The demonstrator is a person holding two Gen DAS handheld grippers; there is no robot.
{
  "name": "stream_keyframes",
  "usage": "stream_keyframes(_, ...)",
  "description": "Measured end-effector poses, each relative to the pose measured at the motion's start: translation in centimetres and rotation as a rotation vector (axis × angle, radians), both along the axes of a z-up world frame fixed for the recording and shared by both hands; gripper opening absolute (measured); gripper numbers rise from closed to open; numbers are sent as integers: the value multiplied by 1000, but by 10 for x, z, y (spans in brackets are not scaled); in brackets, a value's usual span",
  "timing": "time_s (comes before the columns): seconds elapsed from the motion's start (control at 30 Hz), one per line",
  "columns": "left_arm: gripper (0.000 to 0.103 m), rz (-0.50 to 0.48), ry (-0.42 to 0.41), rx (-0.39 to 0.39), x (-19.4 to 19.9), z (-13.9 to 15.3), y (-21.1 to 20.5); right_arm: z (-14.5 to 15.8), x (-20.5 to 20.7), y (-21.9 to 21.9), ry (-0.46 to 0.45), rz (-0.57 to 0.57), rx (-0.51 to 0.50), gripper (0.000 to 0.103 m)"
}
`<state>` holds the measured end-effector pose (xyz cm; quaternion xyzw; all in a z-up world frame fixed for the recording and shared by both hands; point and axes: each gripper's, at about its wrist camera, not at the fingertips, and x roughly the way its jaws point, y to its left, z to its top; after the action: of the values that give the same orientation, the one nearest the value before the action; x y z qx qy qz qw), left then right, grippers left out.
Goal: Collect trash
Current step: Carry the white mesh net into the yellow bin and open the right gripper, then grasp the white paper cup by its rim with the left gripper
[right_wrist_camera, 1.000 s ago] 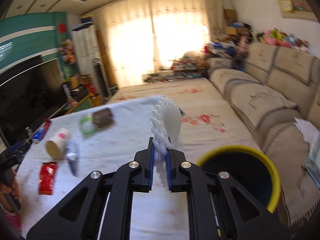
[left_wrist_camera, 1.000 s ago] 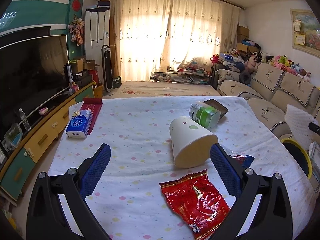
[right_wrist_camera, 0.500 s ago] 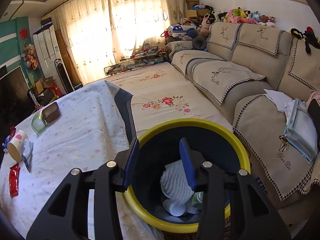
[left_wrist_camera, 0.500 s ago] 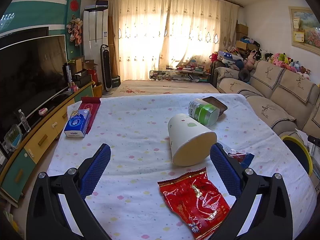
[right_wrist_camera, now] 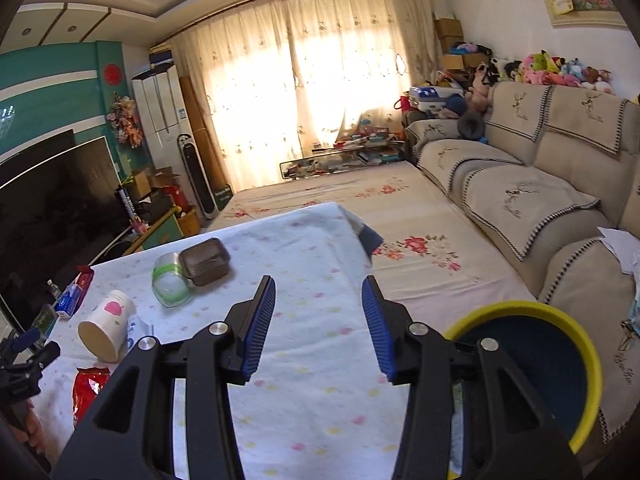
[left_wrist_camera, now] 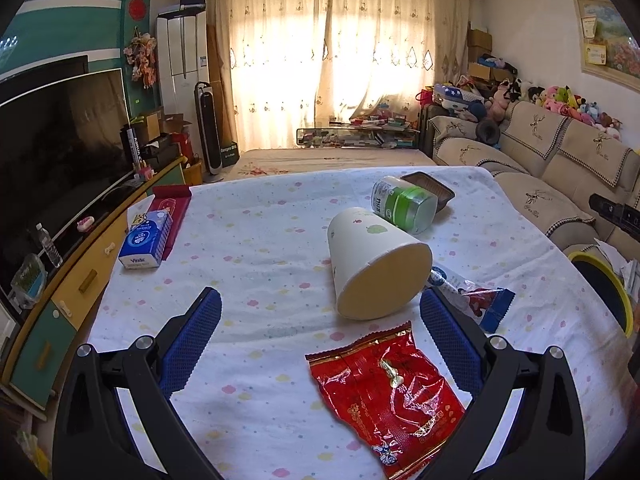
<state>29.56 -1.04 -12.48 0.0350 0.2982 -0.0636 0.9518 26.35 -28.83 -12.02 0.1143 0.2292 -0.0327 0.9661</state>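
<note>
Left tool [left_wrist_camera: 320, 312] released, hovering; we're lowering squarely over red wrapper [left_wrist_camera: 386, 392] on tabletop [left_wrist_camera: 260, 240], avoiding cup [left_wrist_camera: 372, 260]; right tool [right_wrist_camera: 319, 304] released too.

a home living room: sofa [right_wrist_camera: 520, 184], television [left_wrist_camera: 52, 152], curtains [left_wrist_camera: 340, 68].

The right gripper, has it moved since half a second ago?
Yes. The right gripper has swung left, away from above the yellow-rimmed round bin, which now sits at its lower right, and points over the spotted tablecloth.

Black hand-held gripper [left_wrist_camera: 320, 304], blue ribbed pads [left_wrist_camera: 191, 336], silver screws.
</note>
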Motion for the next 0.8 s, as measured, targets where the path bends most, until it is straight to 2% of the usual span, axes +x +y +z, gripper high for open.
stream_keyframes(0.33, 96, 15, 133, 53, 41, -9, -24, -7, 2, 10, 1, 17, -38, 47)
stream_keyframes(0.47, 81, 26, 181, 64, 61, -16, -28, -7, 0, 10, -9, 21, -43, 48)
stream_keyframes(0.67, 62, 34, 196, 61, 81, -22, -29, -8, -2, 15, -10, 41, -53, 48)
stream_keyframes(0.8, 51, 17, 172, 56, 83, -22, -33, -9, -2, 16, -2, 44, -61, 49)
